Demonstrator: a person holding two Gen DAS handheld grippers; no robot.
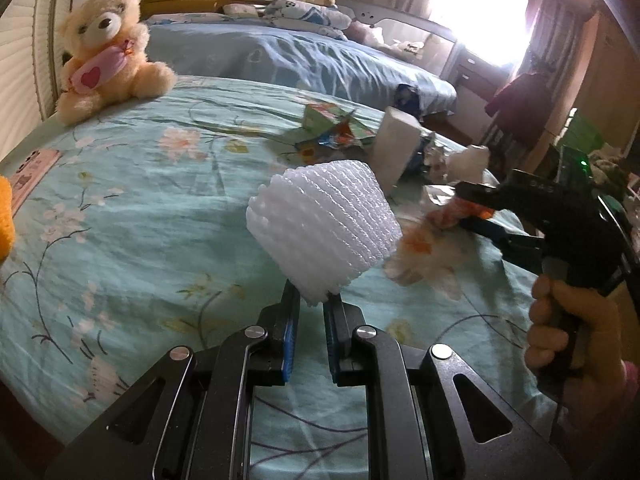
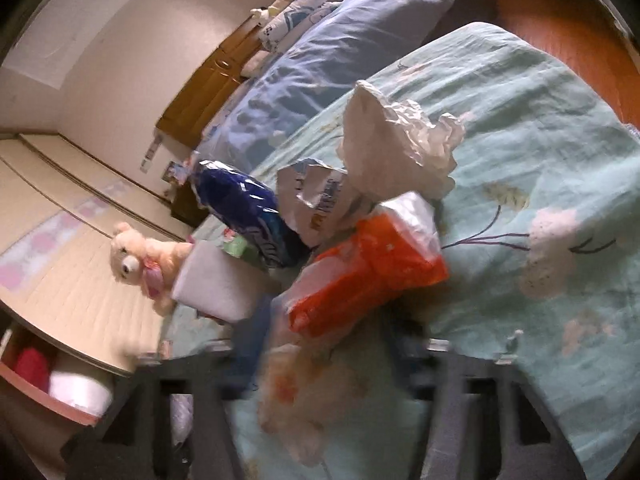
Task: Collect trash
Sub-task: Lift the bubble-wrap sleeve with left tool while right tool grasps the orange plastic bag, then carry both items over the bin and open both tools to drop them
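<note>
bed w/ teal floral cover (image 1: 132, 208) fills most of both views; blue-quilted bed (image 1: 280, 56) behind it. teddy bear (image 1: 108, 44) sits at far edge. white foam block (image 1: 394, 146) stands amid wrappers mid-bed, blue packet (image 2: 248, 212) and crumpled white paper (image 2: 400, 140) just beside. left gripper (image 1: 311, 300) is clamped on white foam net (image 1: 324, 224), held above cover. right gripper (image 1: 460, 208) pinches orange-white wrapper (image 2: 372, 264); its view is blurred.
</note>
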